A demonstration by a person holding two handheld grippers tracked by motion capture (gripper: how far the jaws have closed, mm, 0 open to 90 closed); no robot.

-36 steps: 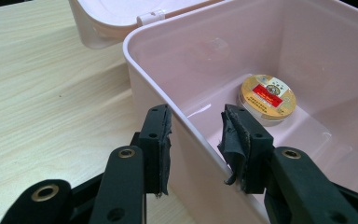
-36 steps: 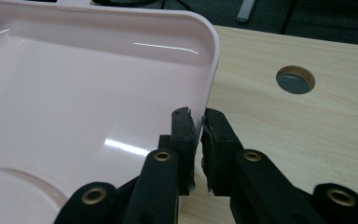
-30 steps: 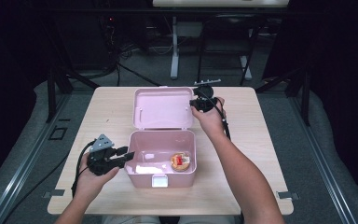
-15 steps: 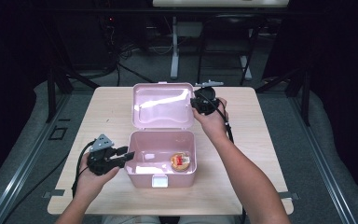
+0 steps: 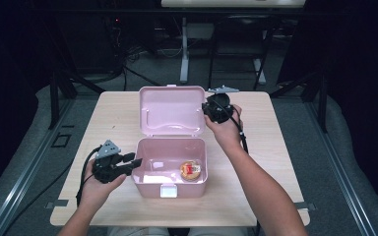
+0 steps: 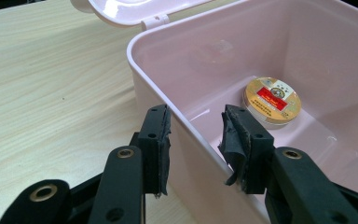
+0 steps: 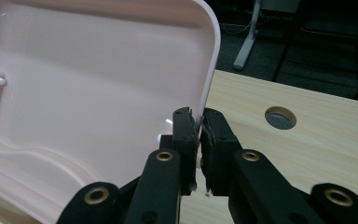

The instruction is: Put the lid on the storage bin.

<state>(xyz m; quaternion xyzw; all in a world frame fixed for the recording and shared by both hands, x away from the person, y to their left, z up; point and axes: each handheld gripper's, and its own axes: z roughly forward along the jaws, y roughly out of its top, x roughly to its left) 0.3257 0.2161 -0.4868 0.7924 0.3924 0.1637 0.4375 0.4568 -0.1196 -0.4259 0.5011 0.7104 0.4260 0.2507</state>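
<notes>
Two grippers work on one pink box [image 5: 150, 183] in the high view: I see it near the front edge of the table [image 5: 275, 147], lid [image 5: 171, 110] swung up and back. My left gripper [image 5: 134, 162] sits at the box's left wall, my right gripper [image 5: 209, 109] at the lid's right edge. A small round tin [image 5: 190, 170] lies inside, toward the right; from up here I cannot judge either grip.

My left gripper view settles one: the left gripper [image 6: 196, 140] straddles the box [image 6: 191, 158] wall, one of its fingers [image 6: 154, 145] outside and the other inside, set apart without pressing the plastic. The tin [image 6: 272, 99] lies flat on the box floor, its gold rim and red label plain.

My right gripper view gives the other: the right gripper [image 7: 198, 122] has its fingers together, clamped on the thin edge of the lid [image 7: 98, 93], with a round hole [image 7: 280, 117] in the table [image 7: 317, 140] beyond.
</notes>
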